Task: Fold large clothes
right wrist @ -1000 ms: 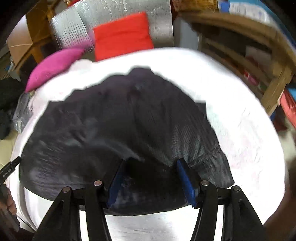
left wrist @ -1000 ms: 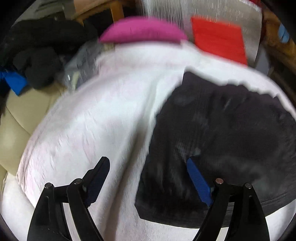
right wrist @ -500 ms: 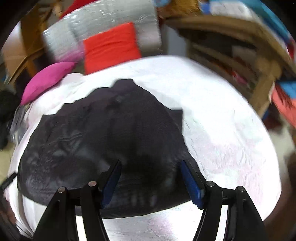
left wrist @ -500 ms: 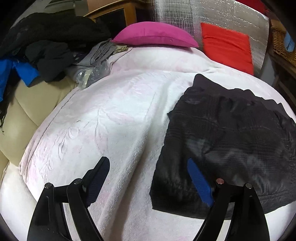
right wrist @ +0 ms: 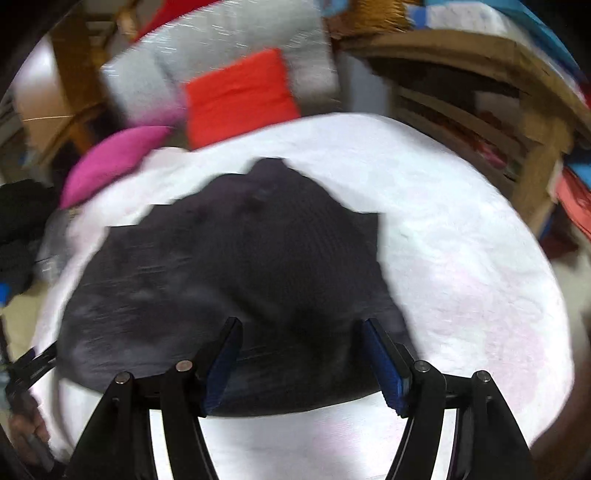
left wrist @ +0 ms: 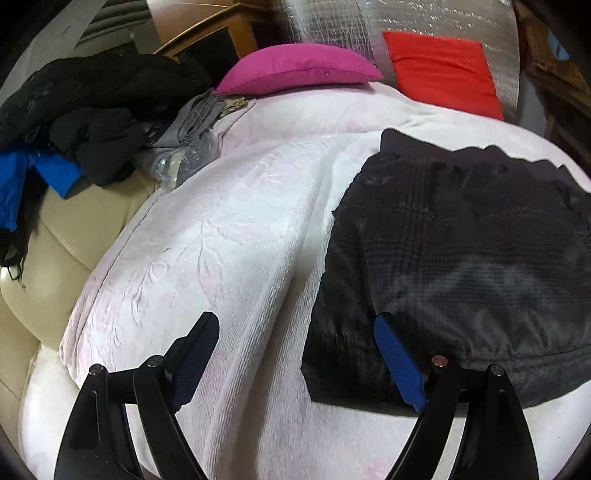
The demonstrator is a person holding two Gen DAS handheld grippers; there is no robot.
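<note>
From my left wrist, my left claw (left wrist: 297,354) hangs spread over the white bedspread (left wrist: 221,240), the dark garment (left wrist: 461,258) lying flat to its right. From my right wrist, blurred, my right claw (right wrist: 304,356) gapes empty above that garment (right wrist: 240,258).

You are working over a white bedspread (left wrist: 221,236). A magenta cushion (left wrist: 295,70) and a red cushion (left wrist: 443,70) are leaning against silver foil sheeting (left wrist: 332,22); wooden shelving (right wrist: 480,122) is standing on your right.
</note>
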